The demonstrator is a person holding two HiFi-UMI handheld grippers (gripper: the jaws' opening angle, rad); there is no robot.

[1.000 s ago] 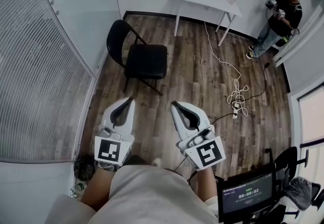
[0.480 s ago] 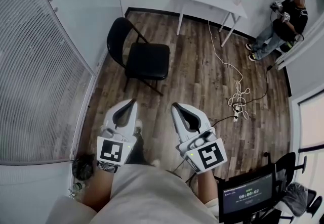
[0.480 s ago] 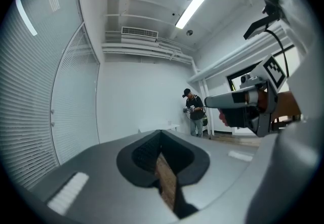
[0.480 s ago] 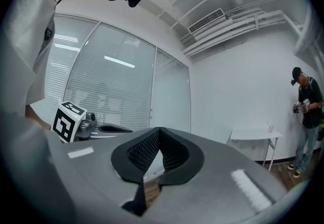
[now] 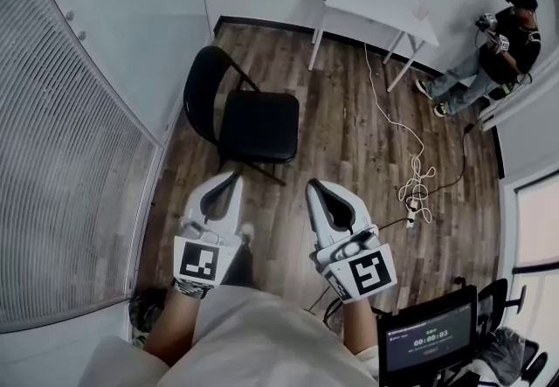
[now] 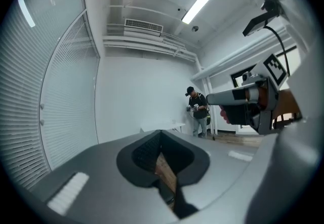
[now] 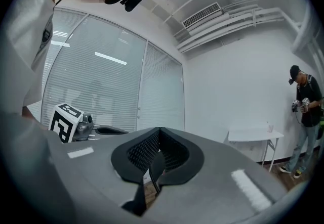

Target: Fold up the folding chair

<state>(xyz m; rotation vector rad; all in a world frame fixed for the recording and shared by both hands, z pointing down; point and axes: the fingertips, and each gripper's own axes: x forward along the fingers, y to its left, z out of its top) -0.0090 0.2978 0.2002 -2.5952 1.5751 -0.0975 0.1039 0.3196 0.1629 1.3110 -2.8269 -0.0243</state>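
A black folding chair [image 5: 258, 125] stands unfolded on the wood floor near the left wall, its round backrest [image 5: 198, 84] toward the wall. In the head view my left gripper [image 5: 229, 176] is just short of the seat's near edge, shut and empty. My right gripper [image 5: 312, 184] is beside it to the right, also shut with nothing held. In the left gripper view the left gripper [image 6: 161, 132] has its jaws pressed together, with floor showing below. In the right gripper view the right gripper [image 7: 160, 130] is shut too. Neither gripper touches the chair.
A white table [image 5: 376, 1] stands against the far wall. A white cable and power strip [image 5: 410, 189] lie on the floor at right. A person [image 5: 502, 49] stands in the far right corner. Blinds [image 5: 70, 167] cover the left wall. A monitor [image 5: 426, 340] sits at bottom right.
Both grippers have advanced toward the chair, which now lies closer in the head view. Their jaws stayed shut.
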